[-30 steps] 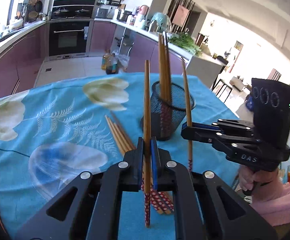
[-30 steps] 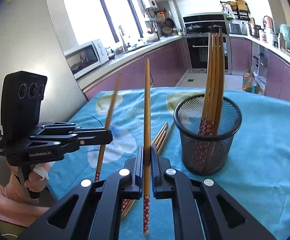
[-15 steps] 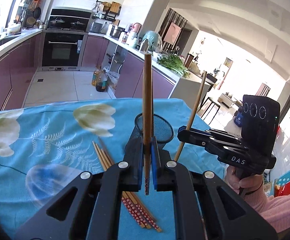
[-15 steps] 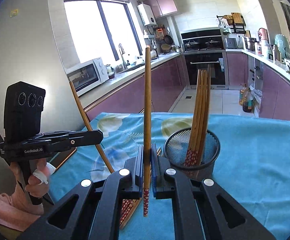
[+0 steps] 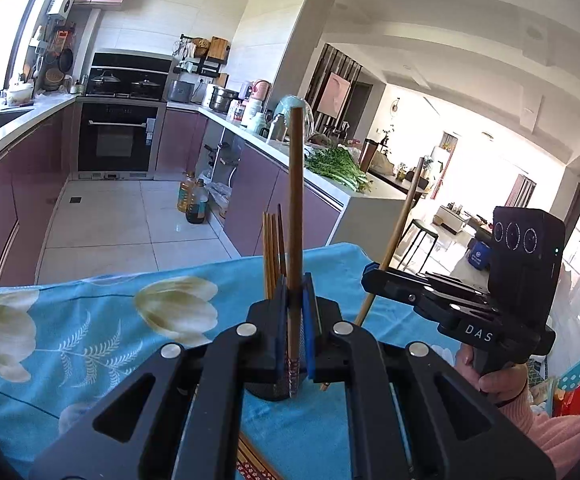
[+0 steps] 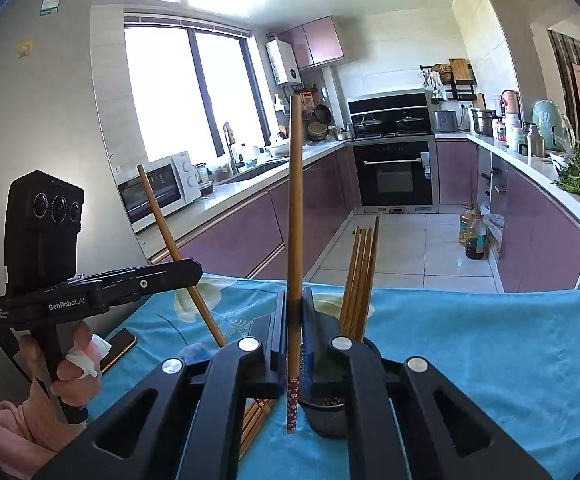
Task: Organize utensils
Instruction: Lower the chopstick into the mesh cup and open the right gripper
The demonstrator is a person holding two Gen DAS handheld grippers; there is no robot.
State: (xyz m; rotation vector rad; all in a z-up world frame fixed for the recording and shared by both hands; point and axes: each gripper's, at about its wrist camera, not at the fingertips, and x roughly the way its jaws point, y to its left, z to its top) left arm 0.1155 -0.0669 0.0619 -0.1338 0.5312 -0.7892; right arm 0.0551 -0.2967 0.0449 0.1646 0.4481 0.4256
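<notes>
lettering: "das" on right gripper [image 5: 371,276], "genrobot.ai" on left gripper [image 6: 194,270].

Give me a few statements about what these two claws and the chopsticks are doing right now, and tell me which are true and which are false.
1. Each claw is clamped on one chopstick. True: the left claw grips the left chopstick and the right claw grips the right chopstick.
2. The mesh cup is empty. False: several chopsticks in the cup stand in it.
3. The tablecloth is plain red. False: it is blue with pale flowers.
4. More loose chopsticks lie on the cloth. True.
5. The right chopstick is held lying flat. False: it stands upright, patterned end down.
</notes>
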